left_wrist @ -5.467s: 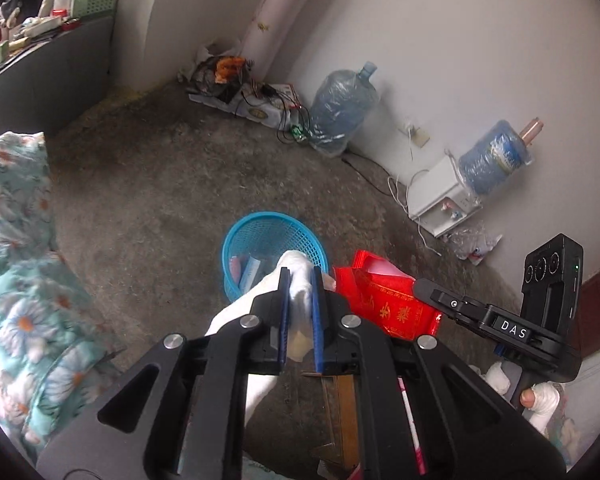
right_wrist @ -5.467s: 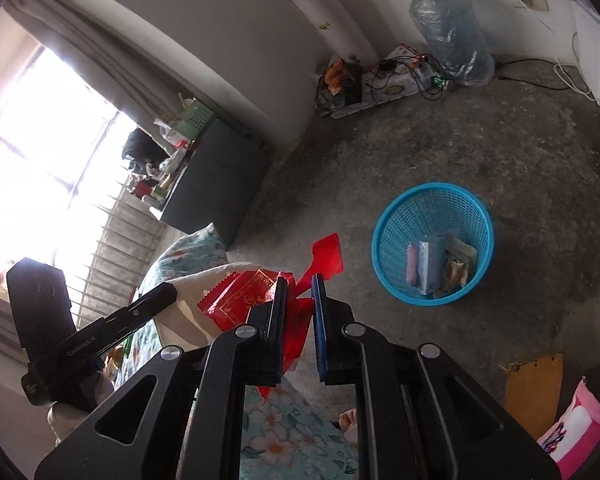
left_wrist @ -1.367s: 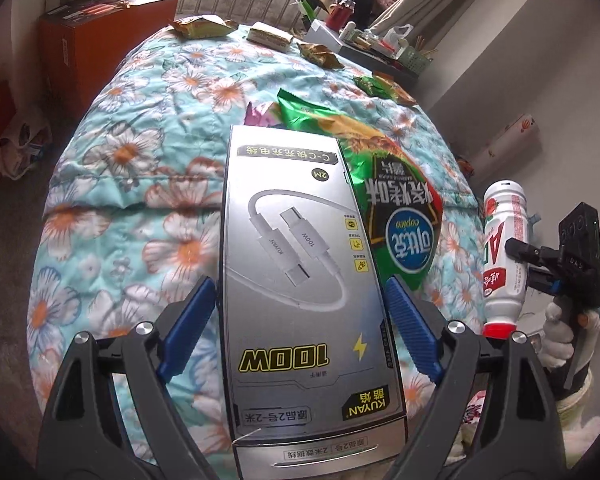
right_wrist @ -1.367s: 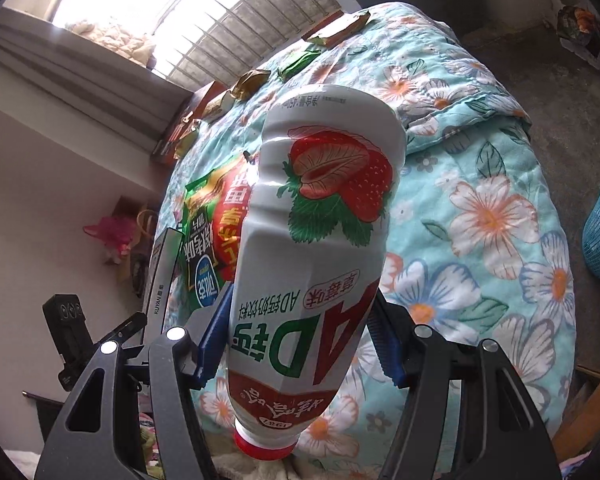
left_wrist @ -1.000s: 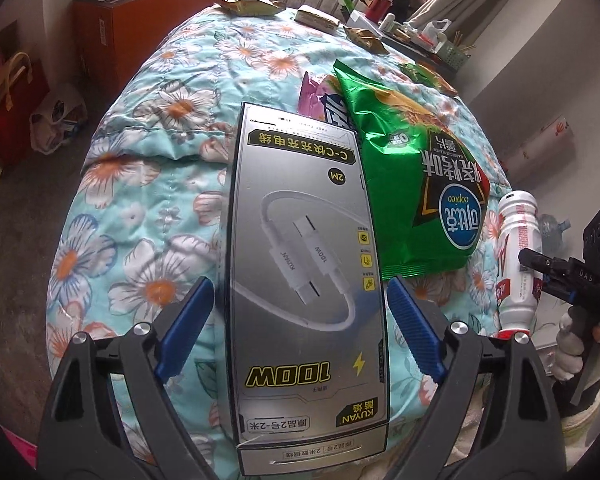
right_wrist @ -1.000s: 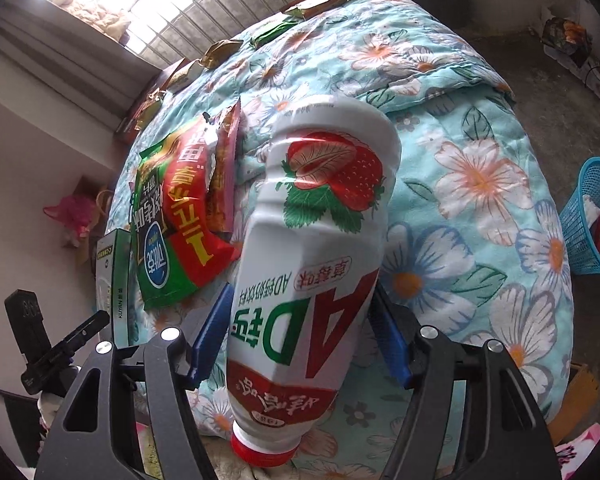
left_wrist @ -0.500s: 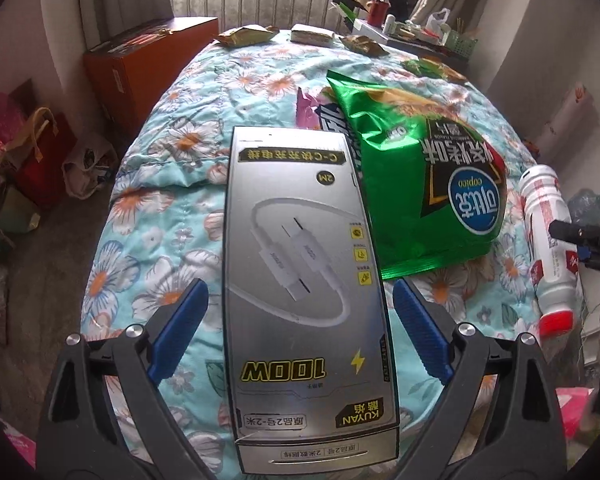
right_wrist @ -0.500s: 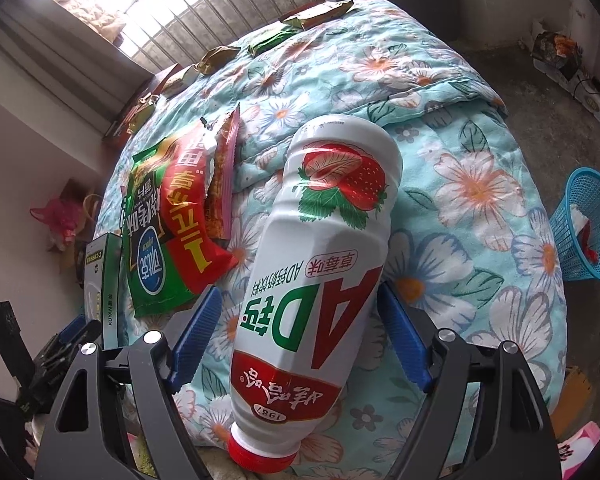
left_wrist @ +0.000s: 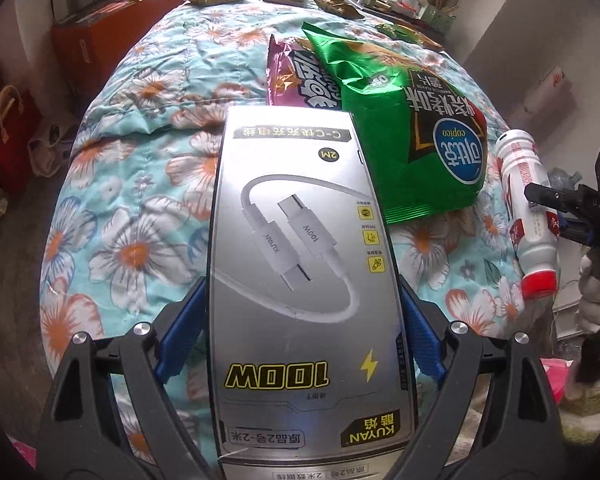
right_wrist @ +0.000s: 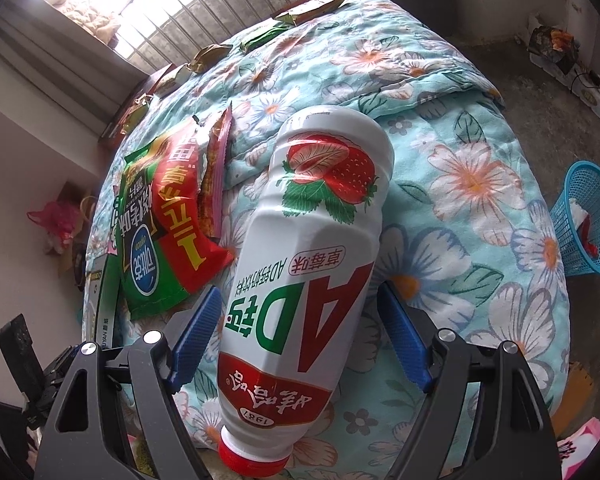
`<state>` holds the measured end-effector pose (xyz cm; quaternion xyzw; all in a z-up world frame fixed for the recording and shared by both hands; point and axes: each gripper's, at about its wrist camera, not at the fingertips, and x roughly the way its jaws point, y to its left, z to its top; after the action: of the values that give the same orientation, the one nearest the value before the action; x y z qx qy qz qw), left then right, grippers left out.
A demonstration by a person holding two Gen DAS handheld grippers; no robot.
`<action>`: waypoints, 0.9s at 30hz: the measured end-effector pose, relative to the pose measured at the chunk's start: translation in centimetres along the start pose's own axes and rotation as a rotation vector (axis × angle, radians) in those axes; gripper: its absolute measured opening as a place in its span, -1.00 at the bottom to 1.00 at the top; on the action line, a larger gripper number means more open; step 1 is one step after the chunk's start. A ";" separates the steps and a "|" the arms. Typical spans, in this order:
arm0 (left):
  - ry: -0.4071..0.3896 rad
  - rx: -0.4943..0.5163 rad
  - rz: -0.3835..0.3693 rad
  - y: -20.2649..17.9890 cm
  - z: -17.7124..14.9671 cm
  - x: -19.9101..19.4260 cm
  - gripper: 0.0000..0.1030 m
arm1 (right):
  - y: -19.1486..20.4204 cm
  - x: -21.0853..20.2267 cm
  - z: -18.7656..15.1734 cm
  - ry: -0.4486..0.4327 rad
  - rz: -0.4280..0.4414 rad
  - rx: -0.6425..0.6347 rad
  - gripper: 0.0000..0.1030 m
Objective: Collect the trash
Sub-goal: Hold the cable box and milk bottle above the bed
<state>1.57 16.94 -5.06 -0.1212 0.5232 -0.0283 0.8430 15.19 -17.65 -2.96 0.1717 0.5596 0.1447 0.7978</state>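
Note:
My left gripper has its jaws wide around a grey charging-cable box that lies on the flowered bed quilt; the blue pads sit at the box's two long edges. My right gripper has its jaws wide on either side of a white strawberry milk bottle with a red cap, lying on the quilt; there are small gaps between pads and bottle. The bottle also shows in the left wrist view. A green chip bag lies beside the box.
A blue trash basket holding some trash stands on the concrete floor right of the bed. Several small snack wrappers lie along the bed's far edge. A pink wrapper lies under the chip bag. An orange box stands left of the bed.
Both grippers held trash over the basket 5.5 s ago; they now sit at the bed around the box and the bottle. In the last second the right jaws widened off the bottle.

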 end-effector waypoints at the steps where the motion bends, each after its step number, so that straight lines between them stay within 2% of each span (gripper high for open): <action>1: -0.007 -0.006 0.007 0.1 0.0 -0.2 0.65 | -0.1 0.1 0.0 0.001 0.003 0.005 0.51; 4: -0.034 -0.015 0.065 0.1 0.2 -0.1 0.67 | -0.3 0.3 -0.1 0.007 0.006 0.012 0.51; 16: -0.043 0.060 0.205 -1.4 1.3 2.1 0.67 | -0.3 0.3 -0.6 0.010 0.010 0.031 0.54; 21: -0.055 0.072 0.228 -1.6 1.5 2.2 0.67 | -0.2 0.3 -1.0 0.005 0.014 0.037 0.55; 27: -0.064 0.080 0.225 -1.7 1.4 2.1 0.57 | -0.2 0.3 -1.2 -0.006 0.021 0.052 0.55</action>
<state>3.94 15.17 -5.92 -0.0288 0.5049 0.0496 0.8612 14.20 -17.56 -3.69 0.1985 0.5590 0.1381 0.7931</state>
